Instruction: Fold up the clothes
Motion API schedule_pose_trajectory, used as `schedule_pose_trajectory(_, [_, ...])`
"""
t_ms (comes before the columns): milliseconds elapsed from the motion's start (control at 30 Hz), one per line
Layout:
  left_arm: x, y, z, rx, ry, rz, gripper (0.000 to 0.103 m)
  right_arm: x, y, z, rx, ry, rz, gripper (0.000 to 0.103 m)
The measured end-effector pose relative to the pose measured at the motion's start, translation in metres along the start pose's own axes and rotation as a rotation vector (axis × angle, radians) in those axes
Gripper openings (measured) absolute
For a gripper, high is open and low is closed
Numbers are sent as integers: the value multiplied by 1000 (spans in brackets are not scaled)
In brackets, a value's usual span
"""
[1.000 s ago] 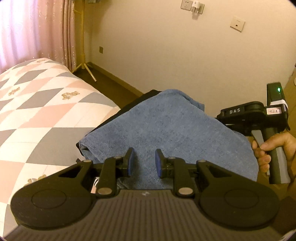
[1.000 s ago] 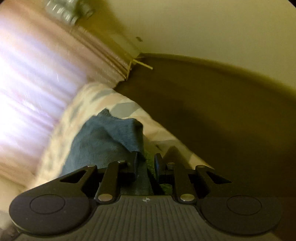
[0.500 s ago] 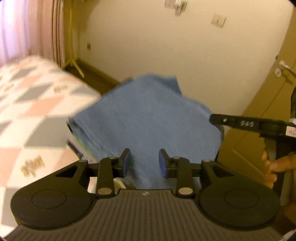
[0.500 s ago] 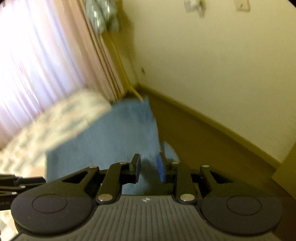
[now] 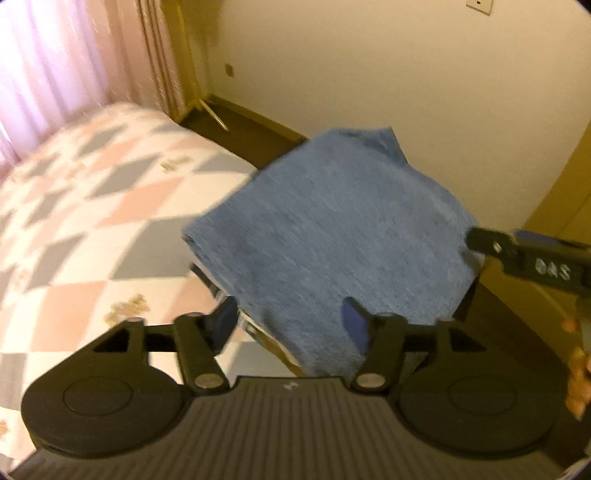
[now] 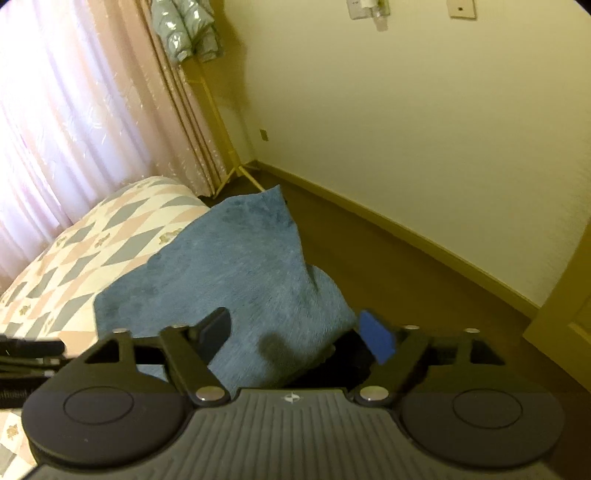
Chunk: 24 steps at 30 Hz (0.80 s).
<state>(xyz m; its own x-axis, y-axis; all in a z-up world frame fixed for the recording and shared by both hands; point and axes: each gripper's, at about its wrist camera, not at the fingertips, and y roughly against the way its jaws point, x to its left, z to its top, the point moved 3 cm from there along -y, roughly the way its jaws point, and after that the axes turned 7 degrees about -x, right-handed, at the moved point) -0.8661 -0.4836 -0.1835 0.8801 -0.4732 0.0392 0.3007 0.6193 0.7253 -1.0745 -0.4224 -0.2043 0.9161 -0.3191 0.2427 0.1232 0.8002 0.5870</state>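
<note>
A folded blue fleecy garment lies on top of a small stack of clothes at the corner of the bed. My left gripper is open wide, with the garment's near edge lying between its fingers. Over the garment's right edge hovers my right gripper, seen from the side. In the right wrist view the blue garment spreads ahead of my right gripper, which is open wide over its near corner. A dark garment shows underneath. The left gripper enters at the left edge.
The bed's quilt has pink and grey diamonds. Pink curtains hang behind it. A yellow coat stand carrying a pale jacket stands in the corner. Dark floor runs along the wall, and a door is at right.
Both grippers have opened from a narrow gap to a wide one. Both cameras swung and tilted up, so the blue garment now sits centred and nearer in each view.
</note>
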Motion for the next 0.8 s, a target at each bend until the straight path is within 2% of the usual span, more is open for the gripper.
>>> schedule_pose_trajectory(67, [0, 10, 5, -20, -14, 41, 75, -3, 18, -1, 1, -7, 1, 89])
schedule_pose_trajectory(167, [3, 25, 11, -47, -15, 73, 91, 1, 37, -3, 5, -17, -2, 100])
schedule_pose_trajectory(300, [8, 43, 13, -69, -16, 94, 99, 15, 60, -7, 20, -1, -31, 101])
schedule_pose_trajectory(433, [14, 54, 10, -75, -11, 77, 102, 35, 70, -13, 29, 25, -93, 101])
schedule_pose_trajectory(633, [39, 77, -1, -82, 47, 1, 102, 65, 107, -28, -25, 87, -189, 101])
schedule_pose_trajectory(800, [63, 108, -18, -121, 11, -14, 102, 97, 150, -46, -99, 18, -241, 103])
